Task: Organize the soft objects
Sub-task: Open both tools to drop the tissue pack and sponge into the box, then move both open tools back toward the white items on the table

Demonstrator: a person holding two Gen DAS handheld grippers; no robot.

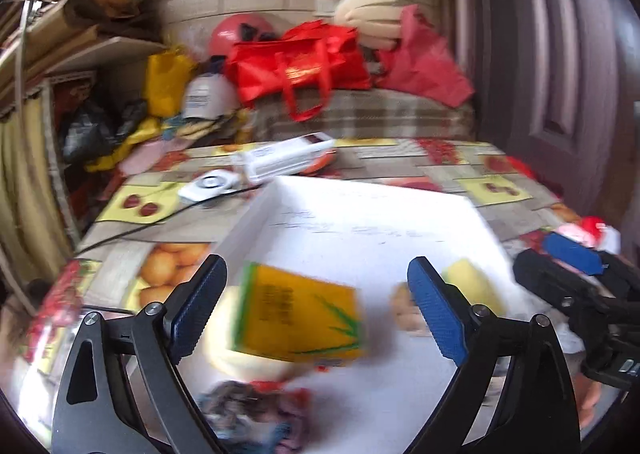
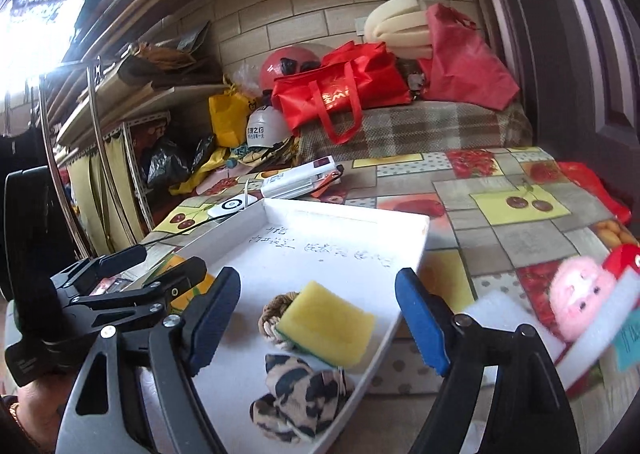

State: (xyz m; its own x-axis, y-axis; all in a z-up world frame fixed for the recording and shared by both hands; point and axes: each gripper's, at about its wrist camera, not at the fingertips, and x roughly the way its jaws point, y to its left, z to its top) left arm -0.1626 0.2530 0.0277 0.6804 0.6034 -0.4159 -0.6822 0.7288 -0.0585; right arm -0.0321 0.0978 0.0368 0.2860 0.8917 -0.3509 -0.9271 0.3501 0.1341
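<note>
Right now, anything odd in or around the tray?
Yes. A stiff yellow packet lies tilted in the white tray among soft items; a pink plush toy sits outside it on the tablecloth.

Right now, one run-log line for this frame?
stage: sorting | white shallow cardboard tray holds: yellow sponge, leopard-print cloth, rope knot | pink plush toy: on table, outside tray | both jaws: open, empty

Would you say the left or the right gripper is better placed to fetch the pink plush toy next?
Right, probably. The pink plush toy lies outside the white tray, just beside the open right gripper; the left gripper hovers over the tray's far side.
</note>
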